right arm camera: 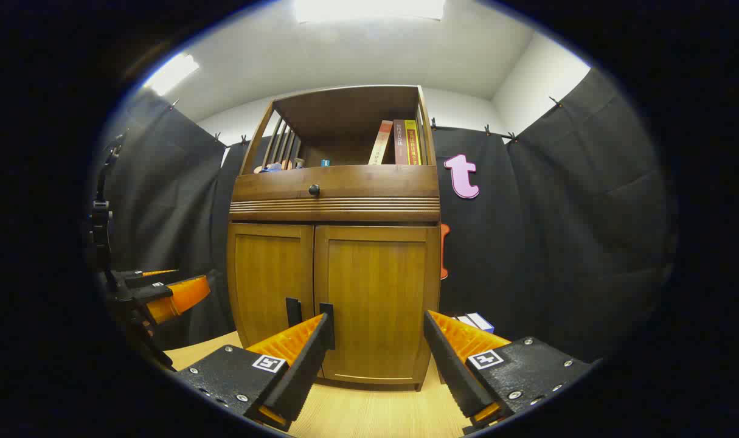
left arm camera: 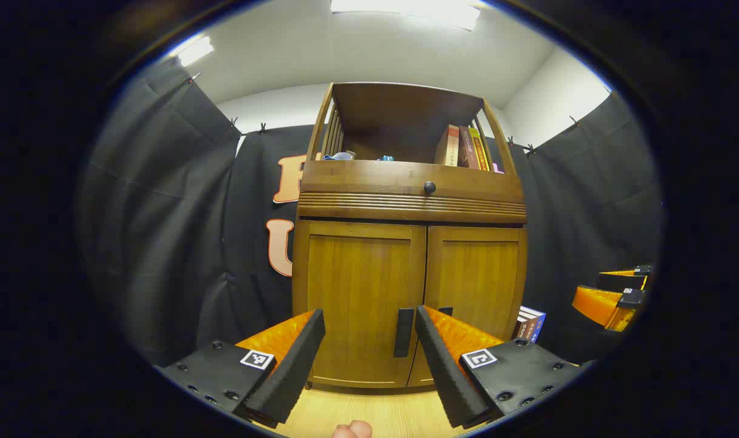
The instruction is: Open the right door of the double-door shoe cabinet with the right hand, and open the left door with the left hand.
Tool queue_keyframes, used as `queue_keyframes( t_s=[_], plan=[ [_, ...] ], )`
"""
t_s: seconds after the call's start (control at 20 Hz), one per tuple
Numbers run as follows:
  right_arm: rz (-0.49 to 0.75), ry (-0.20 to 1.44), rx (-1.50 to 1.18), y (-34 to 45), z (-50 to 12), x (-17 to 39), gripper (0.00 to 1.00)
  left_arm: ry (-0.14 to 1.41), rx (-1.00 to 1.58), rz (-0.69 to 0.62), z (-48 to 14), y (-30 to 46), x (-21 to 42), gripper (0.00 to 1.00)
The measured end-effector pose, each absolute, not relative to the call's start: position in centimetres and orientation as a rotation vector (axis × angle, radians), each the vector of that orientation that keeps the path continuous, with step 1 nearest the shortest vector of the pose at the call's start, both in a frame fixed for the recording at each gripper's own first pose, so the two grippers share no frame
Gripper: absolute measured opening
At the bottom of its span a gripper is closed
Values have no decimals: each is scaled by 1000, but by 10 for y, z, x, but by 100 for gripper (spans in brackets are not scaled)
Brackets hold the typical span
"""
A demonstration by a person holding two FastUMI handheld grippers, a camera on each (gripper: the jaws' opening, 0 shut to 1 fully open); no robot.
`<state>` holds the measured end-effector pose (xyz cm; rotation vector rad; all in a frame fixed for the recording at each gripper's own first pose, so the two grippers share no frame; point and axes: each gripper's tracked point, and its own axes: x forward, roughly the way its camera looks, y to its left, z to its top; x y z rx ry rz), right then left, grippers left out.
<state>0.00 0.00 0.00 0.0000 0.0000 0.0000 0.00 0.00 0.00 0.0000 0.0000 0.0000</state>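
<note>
- I judge this the approach step: both doors of the shoe cabinet (left arm camera: pixel 409 243) are flush and closed, and neither tool touches wood.
- My left gripper (left arm camera: pixel 369 331) has its jaws spread wide with nothing between them, hanging in front of the cabinet's left door (left arm camera: pixel 360 292), well short of it.
- My right gripper (right arm camera: pixel 378 337) is likewise spread and empty, facing the cabinet's right door (right arm camera: pixel 378 292).
- The two dark handles sit at the cabinet's centre seam, low down: the left handle (left arm camera: pixel 403 332) and the right handle (right arm camera: pixel 327 316).
- Next, I think, the right gripper must advance to the cabinet's seam, straddle the right handle, close, then pull outward along the hinge arc; the left then does the same.
</note>
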Motion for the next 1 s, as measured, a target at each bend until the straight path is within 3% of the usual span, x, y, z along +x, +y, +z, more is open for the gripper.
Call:
queue_keyframes(
  t_s=[0.05,0.15,0.4,1.0],
  plan=[
    [0,4,3,0,-2,1,93,-4,7,0,1,-2,2,98],
    [0,3,18,0,-2,2,93,-15,17,-3,4,-5,4,94],
    [-12,12,27,-4,-7,6,93,-20,-16,-45,5,-20,12,95],
    [-10,7,24,4,-8,6,93,-25,6,-11,-1,-7,11,96]
  ],
)
